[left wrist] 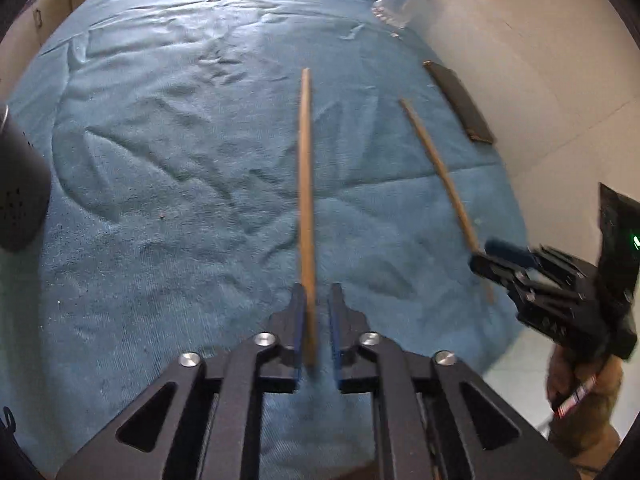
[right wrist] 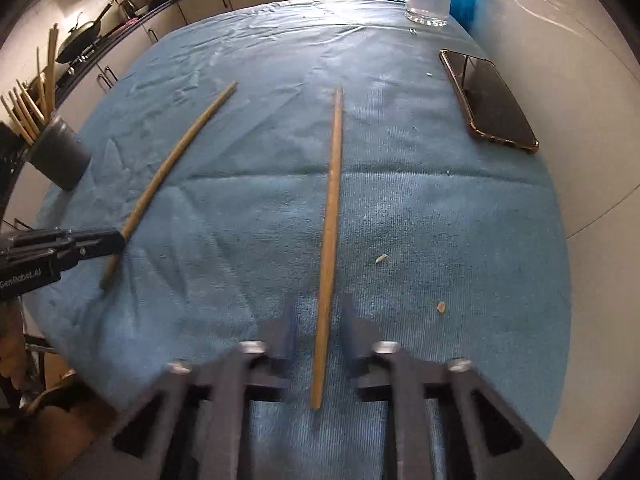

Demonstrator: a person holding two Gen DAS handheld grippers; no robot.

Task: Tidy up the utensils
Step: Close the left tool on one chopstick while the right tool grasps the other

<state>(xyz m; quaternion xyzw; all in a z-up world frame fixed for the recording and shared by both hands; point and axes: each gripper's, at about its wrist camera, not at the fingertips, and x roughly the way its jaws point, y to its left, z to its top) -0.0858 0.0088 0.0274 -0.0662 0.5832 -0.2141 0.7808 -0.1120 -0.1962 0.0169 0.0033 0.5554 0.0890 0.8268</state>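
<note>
On the blue towel [right wrist: 400, 208] that covers the table, two wooden chopsticks lie lengthwise and well apart. The left chopstick [left wrist: 306, 208] runs between the left gripper [left wrist: 316, 320] fingers, slightly parted around its near end, touching the left pad. The right chopstick [right wrist: 330, 240] lies between the right gripper [right wrist: 318, 332] fingers, which stand wider, clear of it. A black holder [right wrist: 60, 156] of chopsticks stands at the left edge, a phone [right wrist: 488, 100] near the right.

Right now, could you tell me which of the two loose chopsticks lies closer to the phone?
The chopstick between the right gripper's fingers; the phone lies to its right, while the left gripper's chopstick lies nearer the black holder.
</note>
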